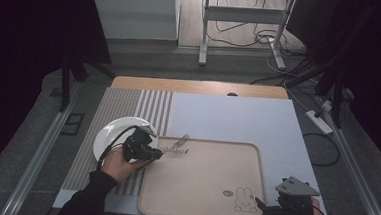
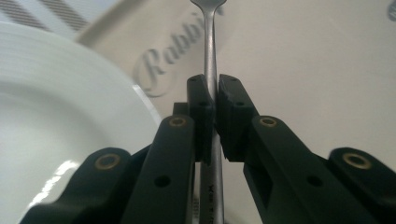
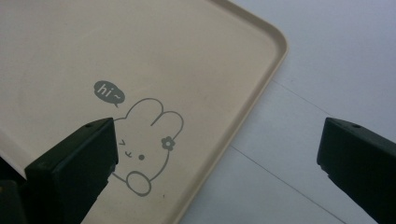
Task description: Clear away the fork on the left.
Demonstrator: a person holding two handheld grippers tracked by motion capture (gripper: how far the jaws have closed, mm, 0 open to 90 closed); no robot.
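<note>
A: What is lying nearest to the person, at the near edge of the desk (image 1: 238, 120)?

B: The right tool (image 1: 265, 208) is resting at the near right corner of the beige tray (image 1: 199, 183), beside the printed rabbit (image 1: 245, 200). In the right gripper view its jaws are standing wide apart, with nothing between them. That view is also showing the small "hi~" bubble above the rabbit (image 3: 144, 144) and the rounded tray (image 3: 261, 93) corner; from above these are too small to read.

A: And the left tool?

B: A little farther, the left tool (image 1: 159, 152) is clamped on the handle of the fork (image 1: 176, 145). The left gripper view is showing this clearly: the two black pads are pressing the thin metal handle of the fork (image 2: 211, 70) from both sides. From above, the grip is hidden by the tool body.

A: Where is the fork exactly?

B: It is sticking out over the far left part of the tray, with the tines pointing away from the person. I cannot tell if it is touching the tray.

A: What is beside it?

B: The white plate (image 1: 114, 133) is lying just left of the tray, on the striped mat (image 1: 128, 103). Close up, the plate (image 2: 60, 116) rim is sitting next to grey script printed on the tray.
</note>
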